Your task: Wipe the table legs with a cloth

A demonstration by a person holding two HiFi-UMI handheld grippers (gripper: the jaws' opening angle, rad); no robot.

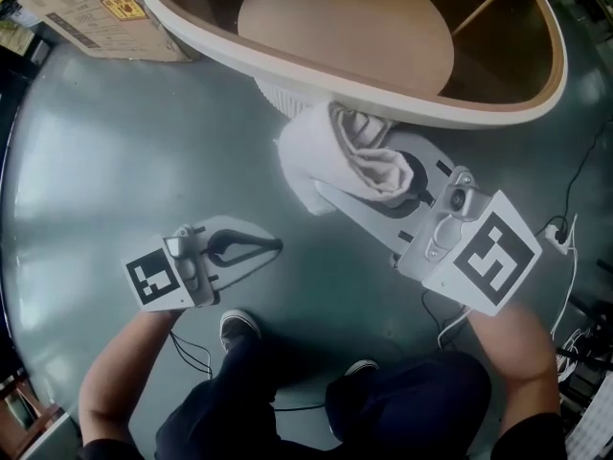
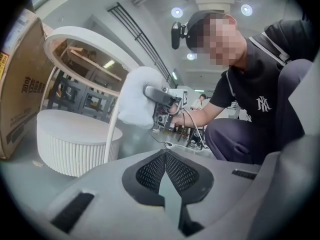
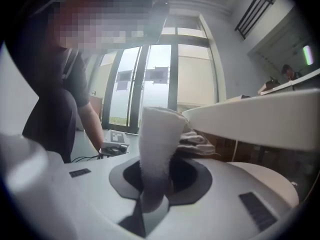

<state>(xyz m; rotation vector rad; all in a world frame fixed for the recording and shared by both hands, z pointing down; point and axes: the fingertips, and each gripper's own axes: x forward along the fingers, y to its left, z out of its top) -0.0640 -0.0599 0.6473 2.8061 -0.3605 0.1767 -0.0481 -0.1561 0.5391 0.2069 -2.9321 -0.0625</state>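
Note:
A round table with a cream rim (image 1: pixel 383 89) fills the top of the head view. Its thin white leg (image 2: pixel 111 134) rises beside a ribbed white base (image 2: pixel 70 144). A white cloth (image 1: pixel 326 156) is bunched just under the rim, and my right gripper (image 1: pixel 369 175) is shut on it. In the left gripper view the cloth (image 2: pixel 135 101) sits against the leg's upper part. The cloth (image 3: pixel 157 144) stands up between the right gripper's (image 3: pixel 155 179) jaws. My left gripper (image 1: pixel 273 246) hovers low over the floor at the lower left. It is shut, with nothing in it (image 2: pixel 166 156).
A cardboard box (image 1: pixel 105 12) stands on the grey floor at the upper left, close to the base (image 1: pixel 278 99). A power strip with cables (image 1: pixel 560 233) lies at the right. The person's shoes (image 1: pixel 238 329) are between the two grippers.

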